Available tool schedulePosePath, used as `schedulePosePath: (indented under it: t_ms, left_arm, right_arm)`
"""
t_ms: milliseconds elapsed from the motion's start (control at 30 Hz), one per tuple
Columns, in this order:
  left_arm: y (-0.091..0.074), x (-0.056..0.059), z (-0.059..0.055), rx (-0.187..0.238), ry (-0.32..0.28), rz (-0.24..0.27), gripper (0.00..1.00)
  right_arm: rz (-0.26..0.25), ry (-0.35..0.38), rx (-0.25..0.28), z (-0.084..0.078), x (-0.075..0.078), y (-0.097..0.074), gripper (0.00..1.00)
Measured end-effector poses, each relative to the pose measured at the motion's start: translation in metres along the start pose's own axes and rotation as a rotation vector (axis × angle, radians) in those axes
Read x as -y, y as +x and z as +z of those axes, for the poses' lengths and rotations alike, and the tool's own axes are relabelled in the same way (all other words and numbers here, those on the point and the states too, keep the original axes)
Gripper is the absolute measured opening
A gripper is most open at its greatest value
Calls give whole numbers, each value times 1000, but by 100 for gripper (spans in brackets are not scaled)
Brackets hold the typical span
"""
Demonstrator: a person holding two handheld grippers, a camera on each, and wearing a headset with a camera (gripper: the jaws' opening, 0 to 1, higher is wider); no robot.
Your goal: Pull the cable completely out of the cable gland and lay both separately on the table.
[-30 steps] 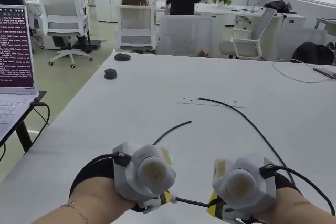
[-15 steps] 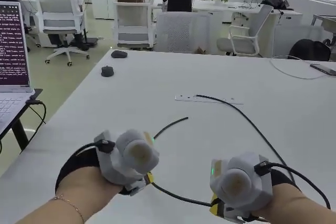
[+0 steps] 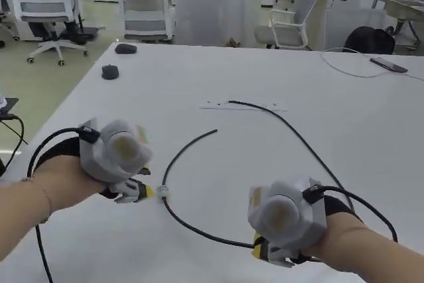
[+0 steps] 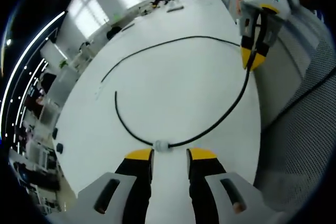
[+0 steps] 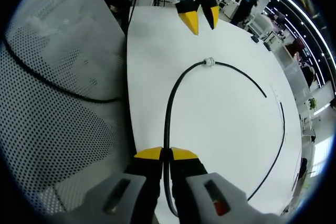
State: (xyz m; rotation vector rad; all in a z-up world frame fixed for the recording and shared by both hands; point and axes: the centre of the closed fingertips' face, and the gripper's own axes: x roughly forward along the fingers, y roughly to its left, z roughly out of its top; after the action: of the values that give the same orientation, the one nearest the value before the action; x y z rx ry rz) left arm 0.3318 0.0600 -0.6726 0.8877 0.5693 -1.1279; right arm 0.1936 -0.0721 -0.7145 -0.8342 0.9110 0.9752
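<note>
A thin black cable (image 3: pixel 205 235) lies in a loop on the white table (image 3: pixel 371 117). A small white cable gland (image 3: pixel 162 192) is threaded on it. My left gripper (image 3: pixel 147 191) rests low at the left, open, with the gland (image 4: pixel 161 145) just past its yellow tips and not clamped. My right gripper (image 3: pixel 262 251) at the lower right is shut on the cable (image 5: pixel 168 111) near its end. The left gripper view has the right gripper (image 4: pixel 252 59) pinching the cable. From the right gripper view the left gripper (image 5: pixel 202 24) stands beyond the gland (image 5: pixel 209 62).
A second black cable (image 3: pixel 298 140) runs from a flat white strip (image 3: pixel 242 105) toward my right arm. Two computer mice (image 3: pixel 109 71) lie at the far left and a phone (image 3: pixel 387 64) at the far right. Office chairs (image 3: pixel 146 4) stand beyond the far edge.
The hands have moved apart: the left gripper went left with the gland sliding along the cable, so a long loop now lies between them. The left jaws now stand open behind the gland.
</note>
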Motion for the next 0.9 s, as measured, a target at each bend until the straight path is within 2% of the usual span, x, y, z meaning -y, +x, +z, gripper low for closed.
schedulePosePath:
  t_ms: [67, 100, 133, 167, 200, 233, 267, 367, 500, 567, 667, 700, 733, 800, 833, 867, 900]
  left_arm:
    - [15, -1, -8, -46, 86, -37, 30]
    - [25, 3, -9, -46, 122, -80, 34]
    - [32, 7, -5, -3, 126, -114, 38]
    - [38, 8, -5, 8, 113, -135, 41]
    - [45, 4, -12, -32, 117, -145, 42]
    - [48, 5, -15, -51, 143, -165, 42]
    - [54, 8, -12, -39, 171, -190, 43]
    - [67, 8, -16, -70, 214, -225, 41]
    - [81, 4, -16, -78, 231, -244, 39]
    - [87, 4, -16, -80, 228, -256, 39]
    - [92, 10, -16, -91, 226, -284, 37]
    - [92, 13, -10, -60, 226, -310, 35]
    - [92, 8, -12, -74, 226, -290, 34]
    - [91, 13, -10, -68, 202, -332, 32]
    - [89, 22, -12, -71, 189, -386, 28]
    - [89, 24, -14, -64, 207, -416, 24]
    - [91, 19, -12, -46, 255, -387, 24]
  right_arm:
    - [8, 14, -24, -6, -1, 2, 3]
    - [7, 15, -31, -7, -1, 2, 3]
    - [10, 19, -47, -11, -1, 2, 3]
    - [13, 25, -54, -13, -1, 3, 3]
    - [20, 37, -63, -16, -2, 3, 3]
    - [25, 44, -72, -19, -2, 4, 3]
    - [27, 42, -87, -22, -3, 5, 3]
    - [40, 56, -119, -28, -6, 7, 3]
    - [47, 87, -148, -37, -6, 7, 3]
    - [51, 95, -153, -38, -6, 7, 3]
    - [52, 105, -152, -39, -7, 6, 3]
    - [52, 108, -151, -39, -8, 6, 3]
    - [54, 112, -153, -40, -8, 6, 3]
    - [56, 114, -157, -41, -9, 7, 3]
    - [57, 118, -162, -42, -9, 7, 3]
    - [57, 122, -164, -43, -9, 7, 3]
    - [57, 127, -168, -44, -8, 6, 3]
